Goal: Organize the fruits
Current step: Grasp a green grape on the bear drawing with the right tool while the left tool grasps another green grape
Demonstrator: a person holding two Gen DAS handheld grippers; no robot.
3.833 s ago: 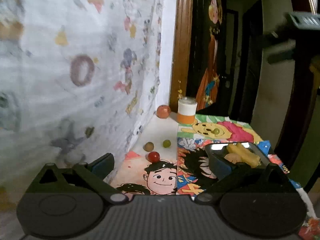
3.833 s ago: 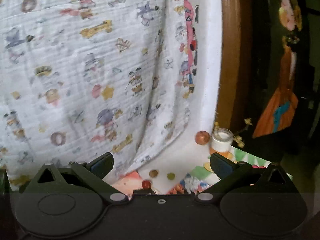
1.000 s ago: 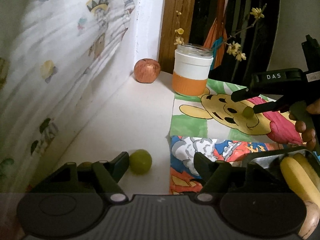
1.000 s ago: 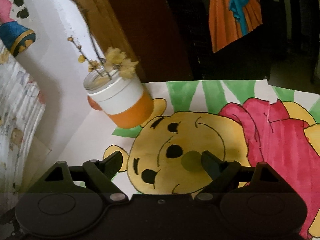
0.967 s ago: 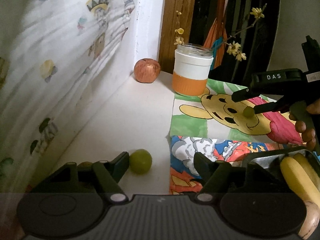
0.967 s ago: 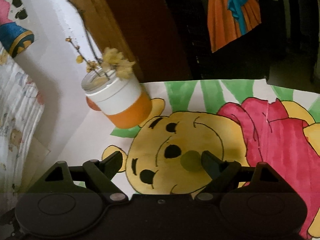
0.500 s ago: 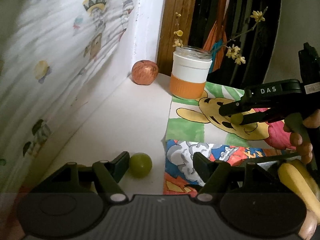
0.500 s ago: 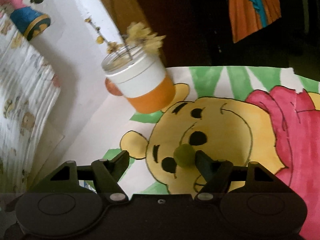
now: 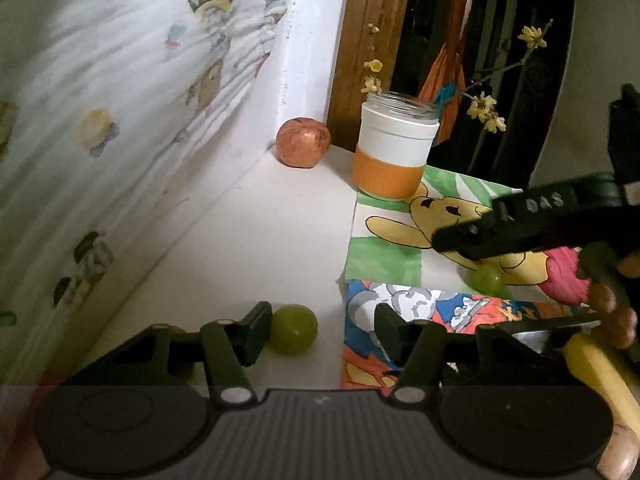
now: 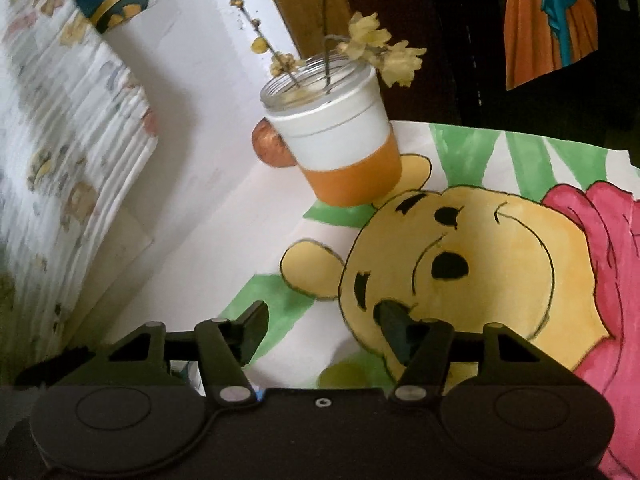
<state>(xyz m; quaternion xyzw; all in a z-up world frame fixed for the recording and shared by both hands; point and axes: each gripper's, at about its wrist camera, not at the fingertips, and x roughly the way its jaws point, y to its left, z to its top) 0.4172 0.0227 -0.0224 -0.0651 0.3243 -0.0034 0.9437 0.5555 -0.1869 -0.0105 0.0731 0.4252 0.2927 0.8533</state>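
Two grippers work over a white tabletop (image 9: 256, 248) that runs from the near edge to a far corner, with a cartoon-printed cloth (image 9: 100, 120) hanging along its left side. On the right half of the surface lie coloured drawings, the far one a yellow bear drawing (image 10: 472, 264) with a red shirt on green stripes, the near one a blue and orange cartoon sheet (image 9: 420, 304). At the far end an orange-and-white jar (image 9: 394, 152) holding twigs with yellow flowers stands on the drawing's far left corner, and a red apple (image 9: 303, 143) sits just left of it in the corner. At the near right a yellow banana (image 9: 600, 368) lies in a metal tray (image 9: 548, 330) whose rim alone shows.

The left gripper (image 9: 320, 330) is low at the near edge with its jaws closing; a green grape (image 9: 294, 330) lies on the table between them, touching or just beside the left finger (image 9: 256, 330), while the right finger stands apart from it, so nothing is clamped. The right gripper (image 10: 324, 330), held by a hand (image 9: 616, 304), reaches in from the right above the bear drawing; its jaws are closing too, with nothing between the tips. A second green grape (image 9: 486, 279) rests on the drawing beneath that gripper, near the bear's chin.
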